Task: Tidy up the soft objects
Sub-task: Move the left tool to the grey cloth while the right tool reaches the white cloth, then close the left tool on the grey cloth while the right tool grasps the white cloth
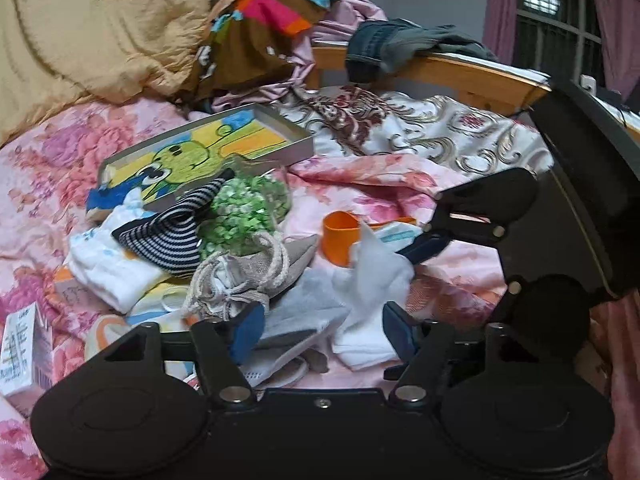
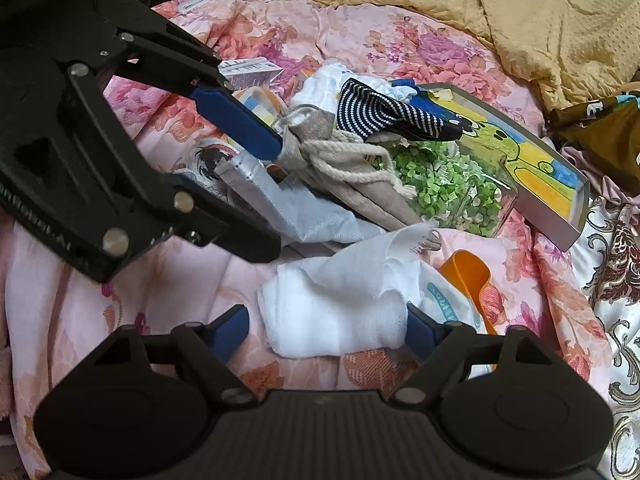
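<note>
**Two grippers spread over a heap of soft things on the bed**

Nearest in the right wrist view, the right gripper (image 2: 326, 330) stands spread, its blue pads on either side of a crumpled white cloth (image 2: 340, 300) lying on the pink flowered sheet (image 2: 120, 280); the right pad is partly hidden behind the cloth, so I cannot tell whether it touches. Just beyond the cloth lies an orange scoop (image 2: 468, 276).

The left gripper (image 1: 320, 332) is also spread, nothing between its fingers, over a grey cloth (image 1: 308, 312). Just past it lies a beige sock (image 1: 244, 276) wrapped with pale cord, and a striped sock (image 1: 176, 236) rests partly on white clothes (image 1: 108, 272). Beside them sits a clear jar of green pebbles (image 1: 244, 212). Behind is a shallow box with a cartoon picture (image 1: 208, 148). Farthest back, a tan quilt (image 1: 88, 28) and a pile of colourful clothes (image 1: 272, 20).
</note>
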The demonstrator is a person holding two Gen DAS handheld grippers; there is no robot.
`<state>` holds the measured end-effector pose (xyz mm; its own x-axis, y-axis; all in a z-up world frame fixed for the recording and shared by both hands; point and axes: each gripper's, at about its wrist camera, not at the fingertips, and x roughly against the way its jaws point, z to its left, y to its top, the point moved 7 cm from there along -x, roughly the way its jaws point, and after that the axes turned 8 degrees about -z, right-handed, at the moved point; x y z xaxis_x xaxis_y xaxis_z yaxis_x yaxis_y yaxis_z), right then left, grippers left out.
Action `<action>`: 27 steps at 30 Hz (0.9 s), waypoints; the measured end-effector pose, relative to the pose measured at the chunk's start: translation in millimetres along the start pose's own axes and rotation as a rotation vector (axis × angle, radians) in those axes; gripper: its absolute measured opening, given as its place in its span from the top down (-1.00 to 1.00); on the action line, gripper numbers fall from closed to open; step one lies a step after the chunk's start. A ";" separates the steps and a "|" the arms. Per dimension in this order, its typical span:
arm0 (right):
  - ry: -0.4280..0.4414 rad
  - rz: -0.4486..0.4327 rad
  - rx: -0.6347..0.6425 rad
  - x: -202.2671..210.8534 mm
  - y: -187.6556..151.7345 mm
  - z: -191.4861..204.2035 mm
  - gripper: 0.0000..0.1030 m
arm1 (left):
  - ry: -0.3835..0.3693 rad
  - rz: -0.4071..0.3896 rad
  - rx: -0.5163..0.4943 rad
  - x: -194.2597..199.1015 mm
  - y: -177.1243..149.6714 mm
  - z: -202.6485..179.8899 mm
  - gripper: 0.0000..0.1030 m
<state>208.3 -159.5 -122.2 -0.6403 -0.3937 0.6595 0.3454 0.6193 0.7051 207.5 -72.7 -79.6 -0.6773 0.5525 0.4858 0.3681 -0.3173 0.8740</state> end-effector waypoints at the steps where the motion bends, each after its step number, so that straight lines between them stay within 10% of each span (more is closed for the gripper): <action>1: -0.003 0.000 0.006 -0.7 -0.4 0.4 -0.64 | -0.003 0.000 -0.018 -0.5 -0.5 -2.6 -0.27; 12: -0.014 0.006 0.042 -17.7 -2.6 -4.5 -0.56 | 0.087 0.097 -0.129 -17.4 -15.6 1.8 0.03; 27: -0.057 0.021 0.054 -14.3 -0.5 -6.3 0.56 | 0.068 0.053 -0.435 -16.0 -27.3 -28.1 0.66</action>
<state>221.5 -158.5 -130.4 -0.6720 -0.3414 0.6572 0.3232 0.6633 0.6750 190.3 -94.6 -111.6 -0.7104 0.4790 0.5156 0.1115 -0.6468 0.7545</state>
